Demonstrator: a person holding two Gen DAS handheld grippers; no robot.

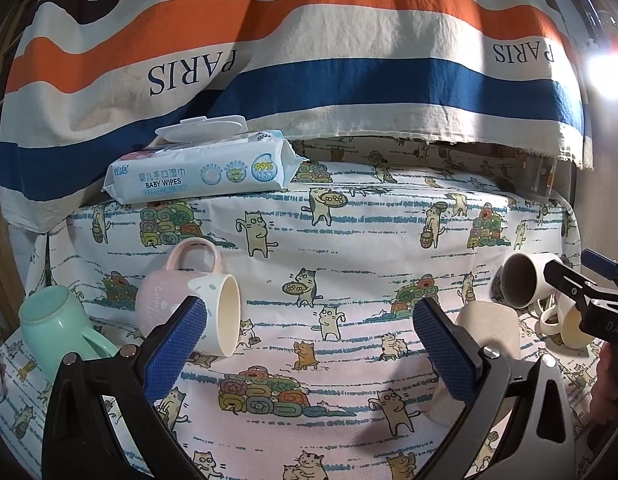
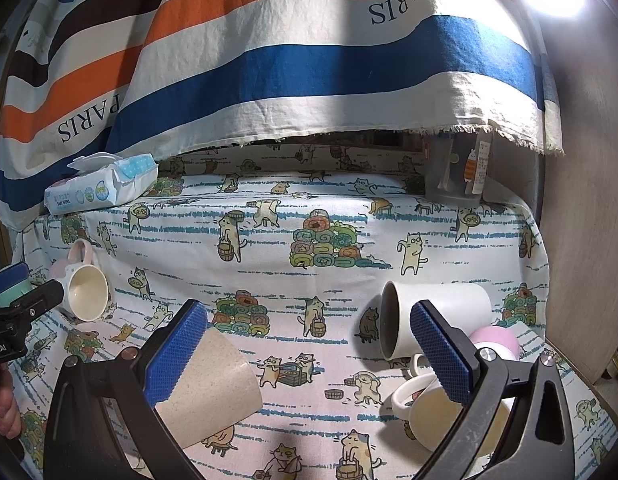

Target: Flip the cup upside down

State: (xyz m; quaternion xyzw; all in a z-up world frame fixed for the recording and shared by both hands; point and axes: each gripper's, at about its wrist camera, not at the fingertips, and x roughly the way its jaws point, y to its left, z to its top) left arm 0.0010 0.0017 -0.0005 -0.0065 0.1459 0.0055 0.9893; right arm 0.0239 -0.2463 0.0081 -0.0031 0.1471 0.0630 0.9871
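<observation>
The right gripper (image 2: 309, 364) has its blue pads wide apart, holding nothing. Just by its left pad, the speckled beige plastic cup (image 2: 213, 392) lies on its side on the cat-print tablecloth (image 2: 309, 240). It looks light, stiff and a bit slippery, so I would pinch it across the middle. The left gripper (image 1: 309, 348) is open too. Farther off, the white mug with a dark inside (image 2: 433, 316) and the pink-and-cream mug (image 1: 189, 304) look empty

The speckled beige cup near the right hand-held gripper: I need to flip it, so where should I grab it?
Grip the speckled beige cup across its tapered side wall, from above. It lies tilted on its side with no visible handle. The open right hand-held gripper already has its left finger beside the cup.
</observation>
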